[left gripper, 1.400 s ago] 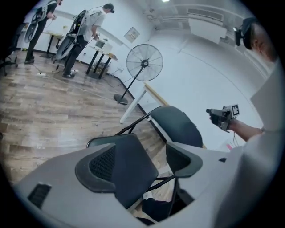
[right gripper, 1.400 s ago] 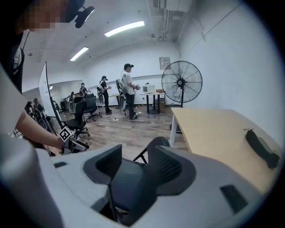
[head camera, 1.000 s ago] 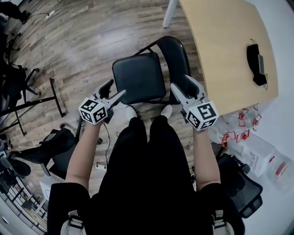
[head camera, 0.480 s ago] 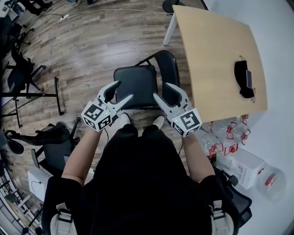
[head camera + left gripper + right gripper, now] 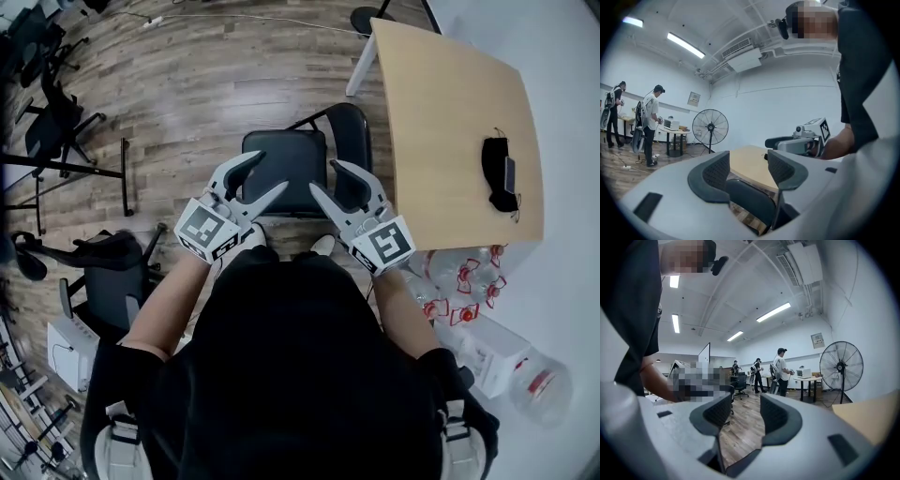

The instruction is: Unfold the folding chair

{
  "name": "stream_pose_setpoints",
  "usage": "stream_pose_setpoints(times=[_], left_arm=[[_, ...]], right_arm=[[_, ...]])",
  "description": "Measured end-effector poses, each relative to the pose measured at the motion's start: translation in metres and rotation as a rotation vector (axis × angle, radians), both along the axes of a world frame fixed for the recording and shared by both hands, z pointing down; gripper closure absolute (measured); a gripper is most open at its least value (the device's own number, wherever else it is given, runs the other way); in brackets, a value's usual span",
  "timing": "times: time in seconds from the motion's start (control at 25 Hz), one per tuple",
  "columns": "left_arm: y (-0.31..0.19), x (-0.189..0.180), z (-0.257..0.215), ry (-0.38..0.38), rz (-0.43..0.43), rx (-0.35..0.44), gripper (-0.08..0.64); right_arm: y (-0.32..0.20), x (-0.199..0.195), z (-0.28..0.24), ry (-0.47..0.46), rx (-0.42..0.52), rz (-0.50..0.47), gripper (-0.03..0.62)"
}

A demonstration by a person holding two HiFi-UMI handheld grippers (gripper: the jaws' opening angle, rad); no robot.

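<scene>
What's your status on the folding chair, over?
Left hand-held gripper, right hand-held gripper: empty, jaws just closing partway. Black padded folding chair stands unfolded, seat flat. Light wooden table alongside, not blocking.

The black folding chair with a padded seat (image 5: 284, 173) stands on the wood-plank floor (image 5: 206, 84), straight before the person's feet. Its backrest is on the side toward the light wooden desk (image 5: 450, 112), which lies just right of the chair. A black pouch-like object (image 5: 497, 173) lies on the desk near its right edge. Clear plastic bottles with red caps (image 5: 464, 277) sit on the floor at the desk's near end. Left of the folding chair, well apart, is a black metal stand (image 5: 112, 173). Nearer the person on that side is a black office chair (image 5: 103, 258), with a white box (image 5: 67, 349) nearer still.
</scene>
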State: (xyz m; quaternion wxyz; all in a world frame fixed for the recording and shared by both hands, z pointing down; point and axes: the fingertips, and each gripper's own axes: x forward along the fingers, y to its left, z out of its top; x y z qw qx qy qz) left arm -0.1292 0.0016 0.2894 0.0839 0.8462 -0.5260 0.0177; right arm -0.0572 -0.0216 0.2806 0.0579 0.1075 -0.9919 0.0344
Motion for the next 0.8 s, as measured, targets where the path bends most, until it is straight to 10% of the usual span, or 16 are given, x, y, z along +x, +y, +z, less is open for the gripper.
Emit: stream_pose_setpoints(times=[0.8], left_arm=[[-0.007,-0.008,-0.003,-0.01,-0.04,0.031,0.334]], right_arm=[[-0.009,-0.011,-0.009,-0.004,0.024,-0.018,0.422]])
